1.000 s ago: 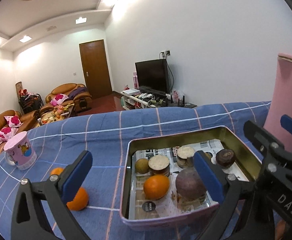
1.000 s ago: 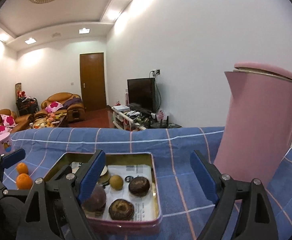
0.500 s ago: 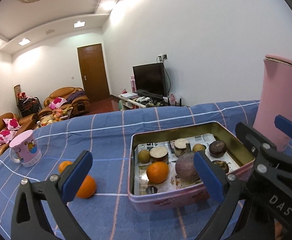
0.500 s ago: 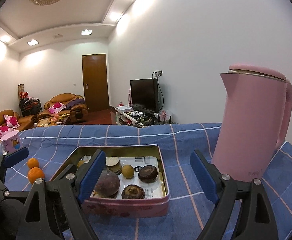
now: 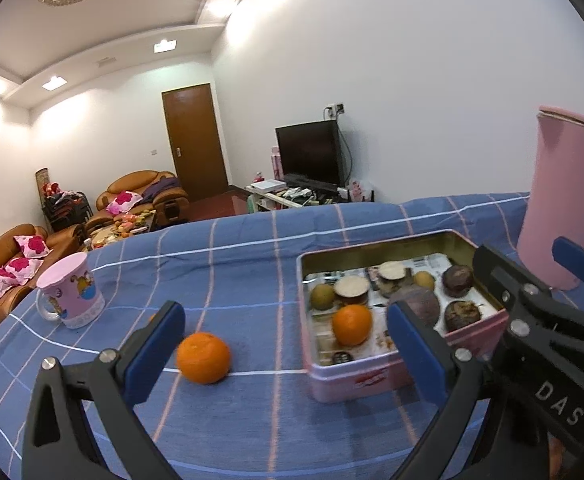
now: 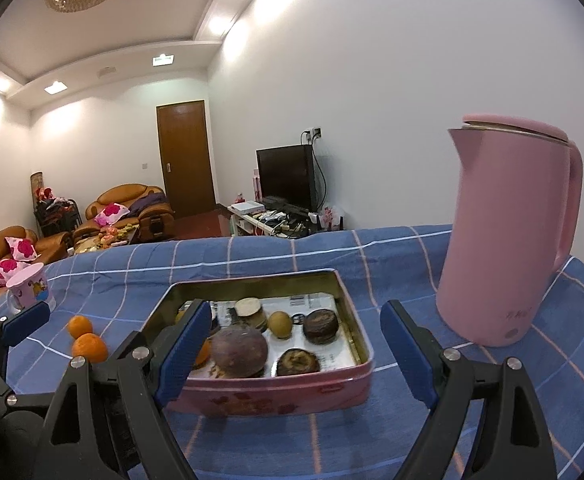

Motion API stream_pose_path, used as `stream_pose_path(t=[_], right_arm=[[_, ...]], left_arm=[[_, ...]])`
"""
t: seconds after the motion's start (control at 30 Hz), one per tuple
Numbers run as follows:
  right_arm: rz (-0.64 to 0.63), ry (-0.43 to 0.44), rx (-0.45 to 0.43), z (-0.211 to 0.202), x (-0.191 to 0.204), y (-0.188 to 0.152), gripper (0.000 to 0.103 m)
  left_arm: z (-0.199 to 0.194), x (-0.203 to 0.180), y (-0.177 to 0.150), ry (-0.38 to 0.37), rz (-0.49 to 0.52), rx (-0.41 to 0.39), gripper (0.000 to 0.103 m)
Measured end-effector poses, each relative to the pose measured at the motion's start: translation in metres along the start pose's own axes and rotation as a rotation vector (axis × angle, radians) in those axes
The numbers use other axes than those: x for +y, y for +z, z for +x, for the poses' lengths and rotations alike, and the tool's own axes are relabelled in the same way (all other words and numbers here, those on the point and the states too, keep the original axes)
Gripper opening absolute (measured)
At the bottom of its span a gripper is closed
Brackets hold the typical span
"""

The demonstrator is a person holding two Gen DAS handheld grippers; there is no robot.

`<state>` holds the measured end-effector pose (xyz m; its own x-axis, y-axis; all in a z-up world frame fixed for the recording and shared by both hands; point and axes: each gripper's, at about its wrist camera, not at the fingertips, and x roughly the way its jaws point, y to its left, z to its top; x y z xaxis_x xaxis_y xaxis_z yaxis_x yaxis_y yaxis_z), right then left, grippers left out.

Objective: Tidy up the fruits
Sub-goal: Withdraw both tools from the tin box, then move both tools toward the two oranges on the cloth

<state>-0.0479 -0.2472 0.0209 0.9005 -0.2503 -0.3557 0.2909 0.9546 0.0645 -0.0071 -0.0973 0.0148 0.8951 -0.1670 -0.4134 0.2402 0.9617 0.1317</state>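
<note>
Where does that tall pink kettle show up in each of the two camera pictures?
Left wrist view: kettle at the far right edge, behind the tin.
Right wrist view: kettle right of centre, standing right of the tin.
Shared landmark: the TV against the far wall.

A pink kettle [image 6: 507,236] stood upright at the right of the frame on the blue checked cloth [image 6: 252,256] that covered the desk. A pink cartoon mug [image 5: 70,290] sat at the left. Behind, a dark television [image 6: 286,178] stood mid-frame against the white wall, a brown door [image 6: 184,158] left of it, and orange sofas [image 6: 126,208] with pink cushions lower left.
</note>
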Motion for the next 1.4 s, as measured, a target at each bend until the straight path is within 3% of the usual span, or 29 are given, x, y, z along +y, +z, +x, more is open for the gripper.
stream_pose_path(t=[0.6,0.9,1.13,1.33,1.4], right_arm=[[-0.035,0.092,0.026,0.016,0.078,-0.002,0.088],[-0.076,0.159,0.072,0.031,0.115,-0.004,0.088],[-0.18,0.269,0.166,0.051,0.159,-0.008,0.087],[-0.313,0.338,0.287,0.073,0.203,-0.02,0.087],[-0.345,0.35,0.338,0.083,0.213,-0.025,0.081]], left_arm=[[0.021,0.088,-0.009,0.092,-0.062,0.045,0.103],[0.044,0.156,-0.019,0.195,-0.155,0.149,0.103],[0.065,0.209,-0.029,0.302,-0.26,0.243,0.102],[0.071,0.219,-0.034,0.351,-0.274,0.283,0.102],[0.071,0.219,-0.034,0.351,-0.267,0.286,0.102]])
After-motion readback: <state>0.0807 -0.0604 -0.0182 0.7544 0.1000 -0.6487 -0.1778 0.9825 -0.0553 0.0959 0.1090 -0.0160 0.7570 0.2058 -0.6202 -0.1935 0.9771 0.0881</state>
